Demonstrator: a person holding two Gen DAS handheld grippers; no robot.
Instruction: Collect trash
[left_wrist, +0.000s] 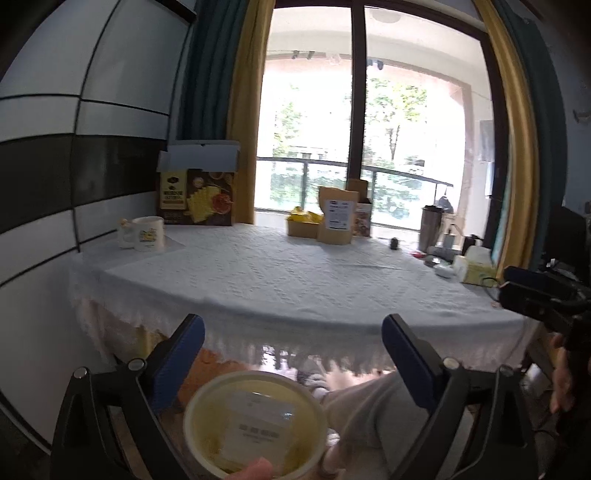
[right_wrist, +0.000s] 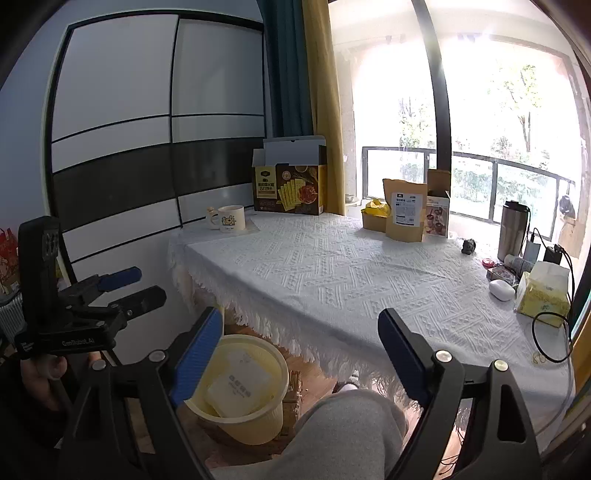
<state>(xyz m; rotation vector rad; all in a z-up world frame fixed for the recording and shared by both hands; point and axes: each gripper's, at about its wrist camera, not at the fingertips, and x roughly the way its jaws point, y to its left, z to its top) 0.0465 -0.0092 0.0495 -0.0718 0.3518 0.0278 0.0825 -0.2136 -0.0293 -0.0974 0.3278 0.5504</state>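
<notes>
A pale yellow trash bin (right_wrist: 243, 391) stands on the floor below the table's front edge, with a white packet (right_wrist: 238, 387) lying inside it. The bin also shows in the left wrist view (left_wrist: 255, 424), low between the jaws. My left gripper (left_wrist: 293, 332) is open and empty above the bin; it also shows in the right wrist view (right_wrist: 129, 282). My right gripper (right_wrist: 301, 332) is open and empty, held in front of the table; its body shows at the right edge of the left wrist view (left_wrist: 543, 295).
The table with a white cloth (right_wrist: 332, 288) carries a cracker box (right_wrist: 290, 184), a mug (right_wrist: 229, 218), kraft bags (right_wrist: 404, 210), a steel tumbler (right_wrist: 513, 230), a tissue pack (right_wrist: 543, 295) and cables. The person's grey-clad knee (right_wrist: 347, 428) is in front.
</notes>
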